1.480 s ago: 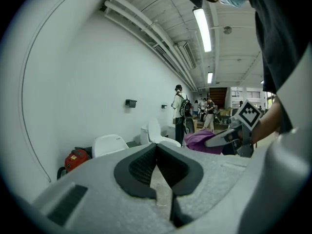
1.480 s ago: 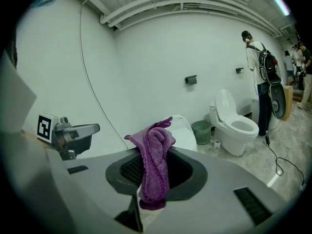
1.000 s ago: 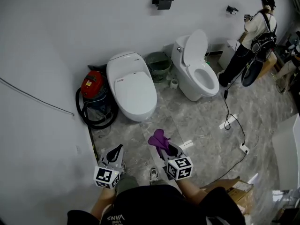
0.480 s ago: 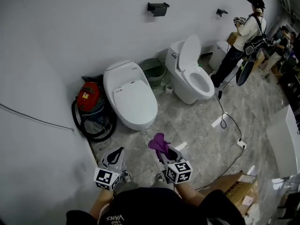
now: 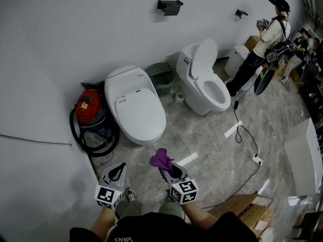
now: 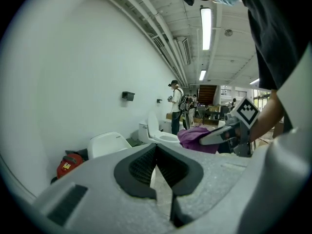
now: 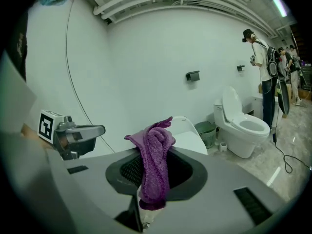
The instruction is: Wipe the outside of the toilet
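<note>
Just short of the closed toilet, the left tongs are pinched together on nothing. Beside them the right tongs clamp a purple cloth, held clear of the toilet. A red vacuum flanks its left. To its right stand a green basket and an open-lidded toilet.
</note>
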The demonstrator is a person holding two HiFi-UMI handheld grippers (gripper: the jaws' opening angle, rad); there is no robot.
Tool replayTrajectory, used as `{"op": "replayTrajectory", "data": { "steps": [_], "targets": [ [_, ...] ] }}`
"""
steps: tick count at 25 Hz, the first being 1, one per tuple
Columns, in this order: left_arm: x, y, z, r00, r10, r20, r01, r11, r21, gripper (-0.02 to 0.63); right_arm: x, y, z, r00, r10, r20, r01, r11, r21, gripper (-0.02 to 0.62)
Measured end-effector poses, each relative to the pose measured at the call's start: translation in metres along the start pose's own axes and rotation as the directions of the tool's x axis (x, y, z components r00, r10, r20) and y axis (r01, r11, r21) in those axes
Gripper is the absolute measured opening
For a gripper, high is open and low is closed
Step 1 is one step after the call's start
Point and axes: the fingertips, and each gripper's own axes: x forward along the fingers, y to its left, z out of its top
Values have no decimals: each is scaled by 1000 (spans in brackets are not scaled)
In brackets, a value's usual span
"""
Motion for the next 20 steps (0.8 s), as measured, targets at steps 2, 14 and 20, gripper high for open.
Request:
{"op": "replayTrajectory", "data": {
  "steps": [2, 14, 20],
  "targets": [
    [19, -2, -3, 999, 35, 1, -35, 999, -4, 9, 8, -15, -2, 1000, 25, -12, -25, 1000, -16, 89],
    [129, -2, -85, 995, 100, -15, -101, 994, -52, 8, 81, -104, -58, 993, 110, -47, -112, 993, -45, 89],
    [171, 10, -152, 988, 152, -12, -152, 984, -95, 8, 127, -127, -115, 987, 155, -52, -159, 984, -80, 89]
  ]
}}
